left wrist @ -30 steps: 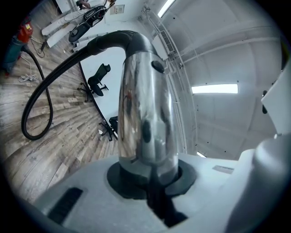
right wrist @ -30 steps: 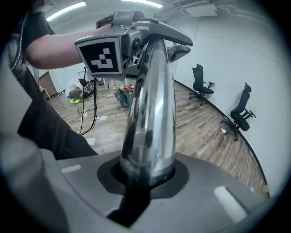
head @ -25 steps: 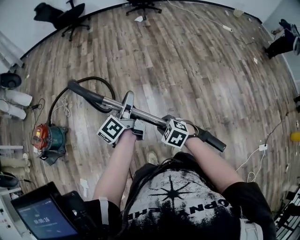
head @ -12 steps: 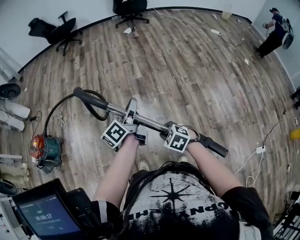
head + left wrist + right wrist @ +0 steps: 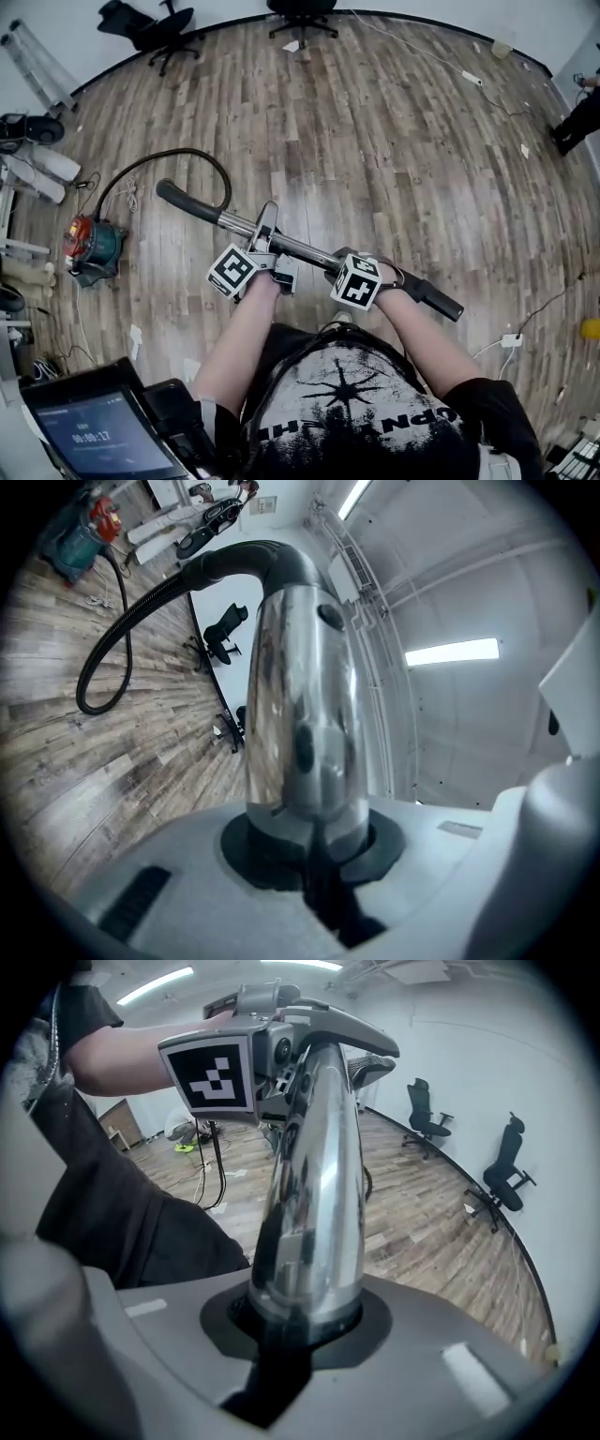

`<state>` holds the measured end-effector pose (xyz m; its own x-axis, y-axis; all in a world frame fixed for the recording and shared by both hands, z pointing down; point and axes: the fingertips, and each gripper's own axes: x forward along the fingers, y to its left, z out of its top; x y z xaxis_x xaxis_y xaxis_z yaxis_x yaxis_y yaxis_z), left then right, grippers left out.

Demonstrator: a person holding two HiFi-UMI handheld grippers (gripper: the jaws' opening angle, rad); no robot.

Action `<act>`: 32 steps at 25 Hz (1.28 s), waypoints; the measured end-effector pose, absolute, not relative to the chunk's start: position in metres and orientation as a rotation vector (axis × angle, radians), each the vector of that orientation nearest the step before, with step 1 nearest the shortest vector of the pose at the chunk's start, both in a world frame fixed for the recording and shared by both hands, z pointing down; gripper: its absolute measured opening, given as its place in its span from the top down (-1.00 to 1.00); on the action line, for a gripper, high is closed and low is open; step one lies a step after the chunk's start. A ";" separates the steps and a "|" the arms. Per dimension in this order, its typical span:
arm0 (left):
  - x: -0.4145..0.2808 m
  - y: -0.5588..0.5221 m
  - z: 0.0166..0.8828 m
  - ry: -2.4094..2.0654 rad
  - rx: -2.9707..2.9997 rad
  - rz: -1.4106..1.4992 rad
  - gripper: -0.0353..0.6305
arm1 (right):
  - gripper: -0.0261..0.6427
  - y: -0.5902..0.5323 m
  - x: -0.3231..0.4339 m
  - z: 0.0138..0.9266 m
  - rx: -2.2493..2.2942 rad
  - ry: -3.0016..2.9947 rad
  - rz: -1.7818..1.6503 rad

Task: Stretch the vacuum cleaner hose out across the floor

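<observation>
head view: both grippers are clamped on the chrome wand [image 5: 302, 249], which is held level above the wood floor [image 5: 394, 159]. left gripper [image 5: 269, 246] grips near its middle, right gripper [image 5: 339, 265] nearer the black handle end. the black hose [image 5: 155, 597] curves from the wand's far end to the vacuum cleaner [image 5: 91, 246] on the floor at left.

A wood-plank floor [image 5: 394, 159] is stretching across the whole room and catching a pale glare near its middle. A white wall [image 5: 225, 7] is curving round the far side. One black office chair [image 5: 150, 26] is standing near that wall at the left, and a second chair [image 5: 302, 11] is standing further right. A white power strip [image 5: 511, 340] is lying on the planks. Overhead, a strip light [image 5: 455, 652] is glowing against the white ceiling.
</observation>
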<state>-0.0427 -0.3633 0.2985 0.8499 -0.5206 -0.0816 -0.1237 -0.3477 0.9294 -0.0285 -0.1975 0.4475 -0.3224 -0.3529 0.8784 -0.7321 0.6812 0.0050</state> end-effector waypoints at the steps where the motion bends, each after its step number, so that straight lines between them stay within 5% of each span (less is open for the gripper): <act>1: -0.043 -0.359 0.297 -0.481 1.871 -0.469 0.77 | 0.69 -0.194 -0.030 0.448 0.815 -1.942 0.496; 21: -0.119 -0.458 0.300 -0.731 1.894 -0.578 0.78 | 0.69 -0.298 -0.060 0.444 0.623 -1.985 0.353; 32: -0.082 -0.432 0.303 -0.964 1.786 -0.716 0.78 | 0.67 -0.283 0.008 0.444 0.349 -2.048 0.253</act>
<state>-0.0819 -0.4315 0.3028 0.5178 -0.8538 -0.0530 -0.2980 -0.2381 0.9244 0.0083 -0.2830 0.4437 -0.4574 -0.1398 0.8782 -0.3495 0.9364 -0.0330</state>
